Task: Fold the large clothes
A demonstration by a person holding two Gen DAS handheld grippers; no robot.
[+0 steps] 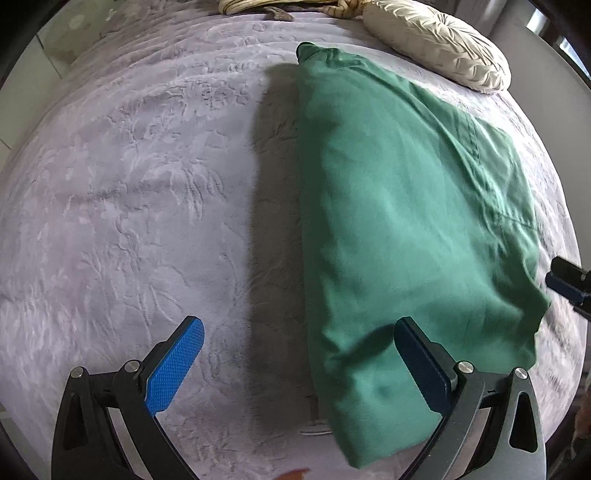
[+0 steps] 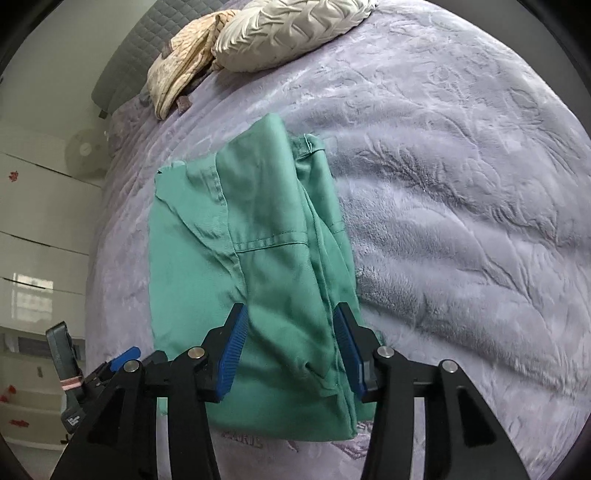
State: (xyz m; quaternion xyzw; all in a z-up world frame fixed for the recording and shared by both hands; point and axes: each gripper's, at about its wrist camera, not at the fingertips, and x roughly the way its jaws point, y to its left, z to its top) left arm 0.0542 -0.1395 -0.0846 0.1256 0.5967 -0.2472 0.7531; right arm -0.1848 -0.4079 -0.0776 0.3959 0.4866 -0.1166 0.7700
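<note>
Looks well along: green garment already doubled lengthwise into a long narrow stack on the lavender bedspread, probably with a crosswise fold or two left before a compact bundle. Right claw half open at the near end, pads straddling a raised ridge of cloth without pressing on it; left claw spread wide and empty, near left edge of the garment between its fingers. Stretches from there toward the cream cushion at the far side.
</note>
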